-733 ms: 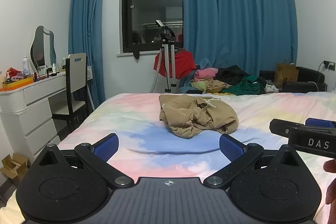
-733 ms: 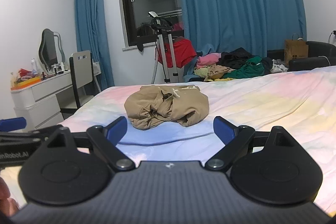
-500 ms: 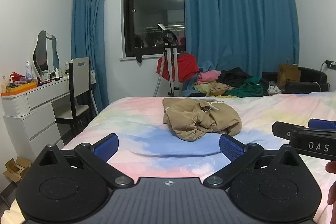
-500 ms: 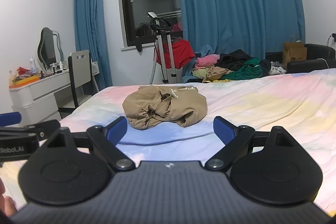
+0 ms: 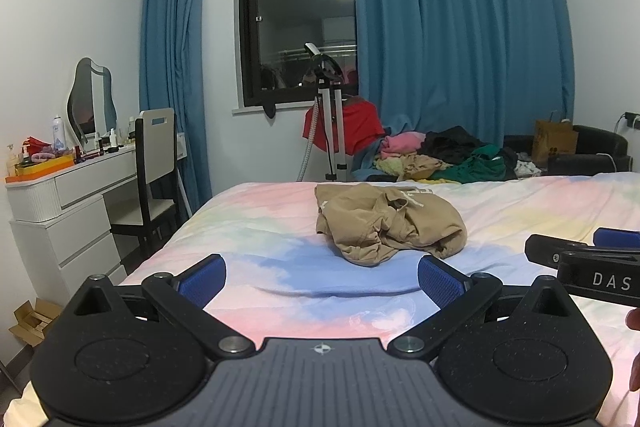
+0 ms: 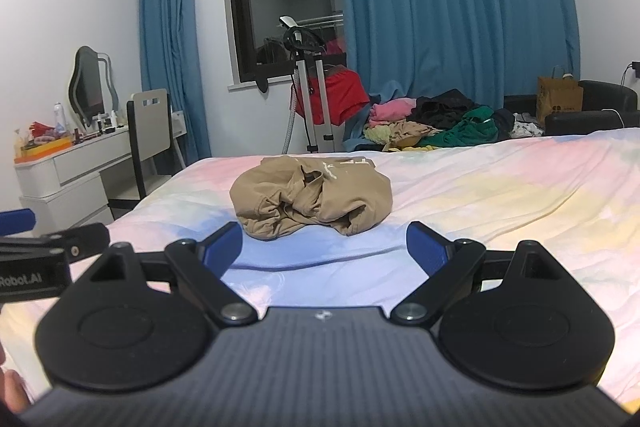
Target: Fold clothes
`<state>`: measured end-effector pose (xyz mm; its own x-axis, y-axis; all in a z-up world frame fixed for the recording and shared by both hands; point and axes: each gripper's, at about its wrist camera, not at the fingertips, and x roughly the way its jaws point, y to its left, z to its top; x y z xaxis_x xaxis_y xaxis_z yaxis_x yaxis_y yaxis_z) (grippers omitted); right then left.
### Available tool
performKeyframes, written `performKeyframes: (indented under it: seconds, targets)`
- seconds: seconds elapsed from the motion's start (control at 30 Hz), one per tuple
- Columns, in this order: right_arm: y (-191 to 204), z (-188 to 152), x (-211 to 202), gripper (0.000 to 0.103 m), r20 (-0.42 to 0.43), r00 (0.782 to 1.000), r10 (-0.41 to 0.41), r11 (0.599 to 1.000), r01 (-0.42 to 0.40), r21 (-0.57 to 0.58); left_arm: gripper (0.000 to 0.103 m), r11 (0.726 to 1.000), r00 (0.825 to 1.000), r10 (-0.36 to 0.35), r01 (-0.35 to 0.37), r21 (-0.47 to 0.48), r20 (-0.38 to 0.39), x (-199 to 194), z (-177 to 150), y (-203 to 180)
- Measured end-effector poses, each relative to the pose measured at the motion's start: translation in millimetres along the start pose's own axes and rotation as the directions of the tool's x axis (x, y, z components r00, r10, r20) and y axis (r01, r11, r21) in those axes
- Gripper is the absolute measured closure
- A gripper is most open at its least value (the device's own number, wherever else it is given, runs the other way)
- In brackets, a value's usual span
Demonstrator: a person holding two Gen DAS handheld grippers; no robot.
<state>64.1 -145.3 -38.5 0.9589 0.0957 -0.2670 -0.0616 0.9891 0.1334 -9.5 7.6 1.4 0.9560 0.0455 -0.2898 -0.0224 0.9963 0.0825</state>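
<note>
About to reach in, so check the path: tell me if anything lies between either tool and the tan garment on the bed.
Nothing visible does. Only bare bedsheet lies between the open left tool, the open right tool and the crumpled tan garment.

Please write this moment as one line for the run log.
stage: approach | left hand-held gripper: open, empty | right hand-held gripper: open, empty | tan garment: crumpled on bed, unfolded
</note>
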Motion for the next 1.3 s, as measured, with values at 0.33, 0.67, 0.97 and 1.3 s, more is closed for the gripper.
performKeyframes:
  seconds: [0.33, 0.67, 0.97, 1.3]
  targets:
    - [2.5, -1.1, -1.2, 0.013, -0.003, 1.0, -0.001, 1.0, 0.001, -0.002, 0.0, 1.0, 1.0, 0.003, -0.003, -0.002, -0.017, 3.6, 0.0, -0.9]
    - [1.0, -1.8, 0.5, 0.013, -0.01, 1.0, -0.001, 1.0, 0.001, 0.001, 0.0, 1.0, 1.0, 0.003, -0.003, 0.011, -0.026, 9.4, -1.4, -3.6]
    - [-1.7, -1.5, -0.5, 0.013, -0.015, 1.0, -0.005, 1.0, 0.005, 0.023, 0.0, 1.0, 0.999, -0.007, 0.007, 0.004, -0.043, 18.4, -4.8, -3.6]
    - [-7.4, 1.0, -3.4, 0.012, -0.013, 1.0, -0.009, 0.999, 0.01, 0.049, 0.0, 0.998, 0.997, -0.06, 0.06, -0.009, -0.057, 29.5, -10.8, -6.4]
